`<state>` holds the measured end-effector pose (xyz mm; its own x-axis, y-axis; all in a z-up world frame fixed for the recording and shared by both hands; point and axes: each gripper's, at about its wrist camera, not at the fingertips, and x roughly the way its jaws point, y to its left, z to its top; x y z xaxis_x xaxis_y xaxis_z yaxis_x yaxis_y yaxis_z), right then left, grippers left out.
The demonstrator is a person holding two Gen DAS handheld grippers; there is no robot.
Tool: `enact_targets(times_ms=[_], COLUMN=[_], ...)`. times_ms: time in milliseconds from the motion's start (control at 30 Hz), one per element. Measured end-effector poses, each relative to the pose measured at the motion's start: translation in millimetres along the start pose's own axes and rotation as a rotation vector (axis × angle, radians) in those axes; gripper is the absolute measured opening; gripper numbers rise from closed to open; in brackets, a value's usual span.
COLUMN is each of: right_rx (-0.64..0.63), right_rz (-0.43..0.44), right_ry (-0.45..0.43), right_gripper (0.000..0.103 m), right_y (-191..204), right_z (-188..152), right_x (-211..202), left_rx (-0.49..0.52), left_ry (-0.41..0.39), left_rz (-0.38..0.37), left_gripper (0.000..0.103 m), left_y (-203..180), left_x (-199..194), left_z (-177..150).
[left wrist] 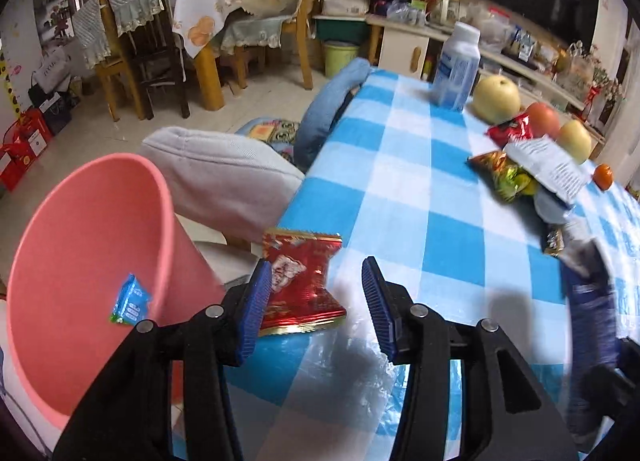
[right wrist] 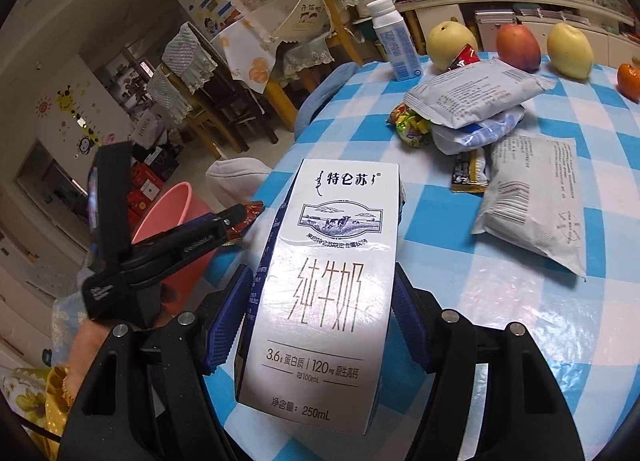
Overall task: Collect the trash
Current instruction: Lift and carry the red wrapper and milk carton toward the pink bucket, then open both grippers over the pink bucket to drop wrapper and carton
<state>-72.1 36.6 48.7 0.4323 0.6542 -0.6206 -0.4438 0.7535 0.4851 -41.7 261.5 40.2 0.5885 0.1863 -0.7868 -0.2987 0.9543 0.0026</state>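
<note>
Trash so far in your pink bin (left wrist: 92,245) is one small blue wrapper (left wrist: 130,301), lying on the inner wall; the bin stands off the table's left edge, beside a pale cushion (left wrist: 224,177). On the blue-checked tablecloth (left wrist: 400,165), the rest of the litter sits in a pile: a white foil packet (right wrist: 476,95) lying over a colourful candy bag (right wrist: 410,125) and a crumpled white-and-blue bag (right wrist: 480,133), a dark snack bar wrapper (right wrist: 470,173), and a larger white pouch (right wrist: 536,201) flat nearby. Behind them stand a white bottle (right wrist: 394,43), two yellow pears, a red apple (right wrist: 518,47) and an orange at the far right.

Your left gripper (left wrist: 316,293) is angled down at the table's near-left corner, right by the bin, jaws released and standing apart; the red snack packet (left wrist: 304,281) lies on the cloth between them, its left side against the left pad (left wrist: 256,301), the right pad clear of it. From the right wrist view that gripper shows side-on, its tip at the packet above the bin's rim.

Your right gripper (right wrist: 320,313) is tilted down over the table and clenched on the milk carton (right wrist: 324,281), both pads pressed to its sides, printed face up toward the camera
</note>
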Motion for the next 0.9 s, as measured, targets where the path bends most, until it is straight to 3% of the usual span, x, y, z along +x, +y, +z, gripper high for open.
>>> enact_targets(times_ms=[100,333,500,533,667,900], right_rx=[0.02,0.046,0.045,0.046,0.049,0.027], right_rz=[0.014,0.032,0.027,0.028,0.029,0.014], right_ry=[-0.009,-0.017,-0.035,-0.039,-0.042,-0.038], right_gripper=[0.069,0.069,0.069,0.069,0.069,0.069], right_y=[-11,-27,-31,-31,-33,-29], right_z=[3,3,5,5,4,2], right_x=[-5,-14,-22,-23,-24,-21], left_rx=[0.013,-0.023,-0.056,-0.058,-0.05,-0.081], left_ry=[0.0,0.036,0.031,0.027,0.021,0.033], left_rz=[0.036,0.023,-0.053,-0.072,-0.114,-0.222], left_gripper=[0.049,0.049,0.051,0.049,0.026,0.025], left_y=[-8,-14,-17,-19,-28,-33], left_x=[6,21,24,23,24,21], left_z=[-2,-3,-1,-1,-3,-4])
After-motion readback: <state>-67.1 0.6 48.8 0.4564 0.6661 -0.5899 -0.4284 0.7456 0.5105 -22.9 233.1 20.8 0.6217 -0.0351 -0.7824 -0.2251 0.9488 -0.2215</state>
